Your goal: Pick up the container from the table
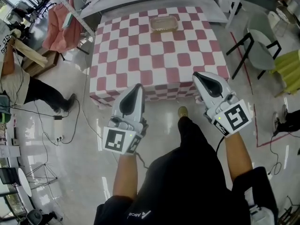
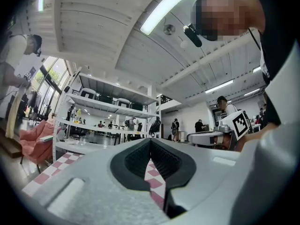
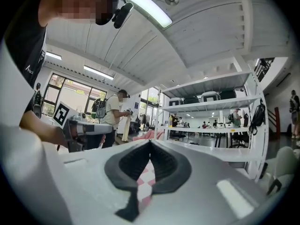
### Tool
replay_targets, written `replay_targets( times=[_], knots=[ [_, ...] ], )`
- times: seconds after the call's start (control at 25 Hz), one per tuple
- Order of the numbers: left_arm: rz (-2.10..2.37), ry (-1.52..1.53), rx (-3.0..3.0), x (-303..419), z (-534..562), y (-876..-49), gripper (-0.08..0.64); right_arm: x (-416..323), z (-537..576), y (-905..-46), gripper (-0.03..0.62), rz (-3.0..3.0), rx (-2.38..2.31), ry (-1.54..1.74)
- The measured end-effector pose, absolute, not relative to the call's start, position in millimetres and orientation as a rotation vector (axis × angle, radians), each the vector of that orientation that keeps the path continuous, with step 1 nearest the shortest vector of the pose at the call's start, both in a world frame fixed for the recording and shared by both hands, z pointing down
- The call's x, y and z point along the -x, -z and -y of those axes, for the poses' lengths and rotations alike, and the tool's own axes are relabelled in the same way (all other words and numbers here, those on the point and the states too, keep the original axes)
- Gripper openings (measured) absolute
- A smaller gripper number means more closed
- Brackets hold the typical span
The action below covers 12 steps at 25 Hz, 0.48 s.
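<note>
A clear, shallow rectangular container [image 1: 163, 23] lies near the far edge of the table [image 1: 159, 60], which wears a pink-and-white checked cloth. In the head view both grippers hover over the floor just short of the table's near edge. My left gripper [image 1: 138, 86] is shut, its jaws touching at the tips with nothing between them [image 2: 150, 140]. My right gripper [image 1: 196, 75] is likewise shut and empty [image 3: 150, 142]. Each gripper view shows only a sliver of checked cloth through the jaw gap; the container is hidden there. The container is far ahead of both grippers.
A person [image 1: 16, 81] stands at the left beside cables on the floor. A pink cloth [image 1: 60, 26] hangs at the table's far left corner. A black-framed chair [image 1: 259, 50] and a green seat [image 1: 289, 68] stand on the right. White shelving [image 2: 105, 109] lies beyond the table.
</note>
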<state>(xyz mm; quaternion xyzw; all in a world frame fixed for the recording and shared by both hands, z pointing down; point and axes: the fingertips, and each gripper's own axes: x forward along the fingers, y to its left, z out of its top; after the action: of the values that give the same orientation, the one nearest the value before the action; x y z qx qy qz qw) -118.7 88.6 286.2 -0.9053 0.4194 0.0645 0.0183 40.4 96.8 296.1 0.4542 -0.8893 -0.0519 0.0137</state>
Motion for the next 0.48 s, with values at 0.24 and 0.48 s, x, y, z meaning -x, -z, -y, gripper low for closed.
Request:
replay_targets(
  times=[0.24, 0.48],
  knots=[
    [-1.347, -0.166, 2.789, 114.7, 16.3, -278.4, 0.009, -46.0, 15.9, -287.8, 0.003, 2.782, -1.313, 0.178],
    [-1.399, -0.134, 2.753, 86.4, 114.3, -274.3, 0.009, -75.3, 125.7, -300.9, 0.003, 2.779, -1.197, 0.150]
  ],
)
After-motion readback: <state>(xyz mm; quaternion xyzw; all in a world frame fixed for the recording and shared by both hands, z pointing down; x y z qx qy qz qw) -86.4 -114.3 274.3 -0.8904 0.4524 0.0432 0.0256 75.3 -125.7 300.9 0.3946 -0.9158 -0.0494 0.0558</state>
